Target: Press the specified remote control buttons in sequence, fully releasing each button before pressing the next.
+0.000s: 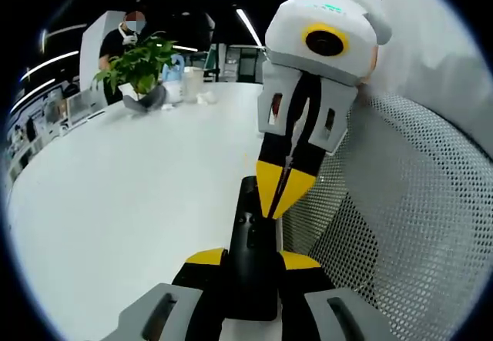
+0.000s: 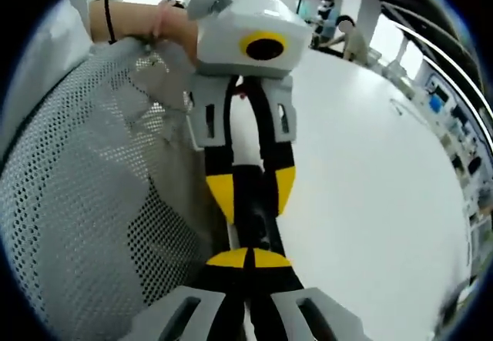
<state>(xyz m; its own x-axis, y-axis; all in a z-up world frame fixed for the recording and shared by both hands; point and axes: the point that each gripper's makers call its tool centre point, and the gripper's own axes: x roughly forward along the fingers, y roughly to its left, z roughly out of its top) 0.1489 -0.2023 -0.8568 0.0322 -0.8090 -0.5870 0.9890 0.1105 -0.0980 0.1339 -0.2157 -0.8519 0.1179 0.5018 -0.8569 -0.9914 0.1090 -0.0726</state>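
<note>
Table, white, beneath office lights

free: you have bare worktop to the left | blocked: mesh chair back beside you | far: plant

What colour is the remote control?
Black, clearest in the left gripper view: the remote control lies clamped between the left tongs.

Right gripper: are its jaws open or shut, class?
Shut: the right gripper shows its yellow fingertips meeting in a point on the black remote control.
</note>
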